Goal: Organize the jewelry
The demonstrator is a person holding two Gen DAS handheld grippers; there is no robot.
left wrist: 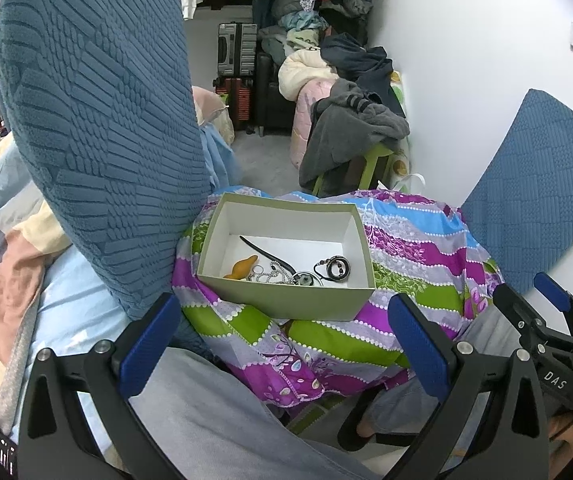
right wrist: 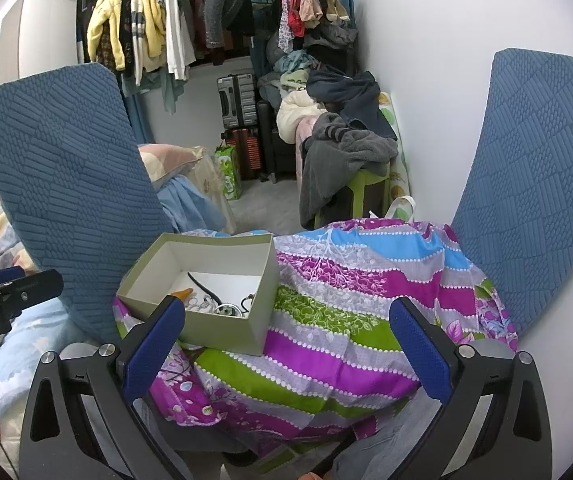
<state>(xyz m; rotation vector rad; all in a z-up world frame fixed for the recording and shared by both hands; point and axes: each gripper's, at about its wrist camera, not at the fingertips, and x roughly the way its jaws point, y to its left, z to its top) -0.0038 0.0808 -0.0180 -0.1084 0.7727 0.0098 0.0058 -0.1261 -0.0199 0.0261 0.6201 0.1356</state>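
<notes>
Left wrist view: my left gripper [left wrist: 282, 344] wide open, empty; right gripper [right wrist: 286, 344] same. Box [left wrist: 286, 298] on patterned cloth [left wrist: 406, 248] near its left edge; black hairpin [left wrist: 270, 254] inside, long axis diagonal, tip toward box's far-left corner

Matt cardboard box [left wrist: 286, 300], olive outside, white smooth paper inside. Shiny metal chains [left wrist: 274, 276] in it, probably steel, hard to tell. Thin printed cotton-looking cloth [left wrist: 406, 248] underneath, slight sheen. Knobbly blue knit chair cover [left wrist: 94, 128]. Grippers: matt black plastic, dimpled blue pads [left wrist: 418, 344].
</notes>
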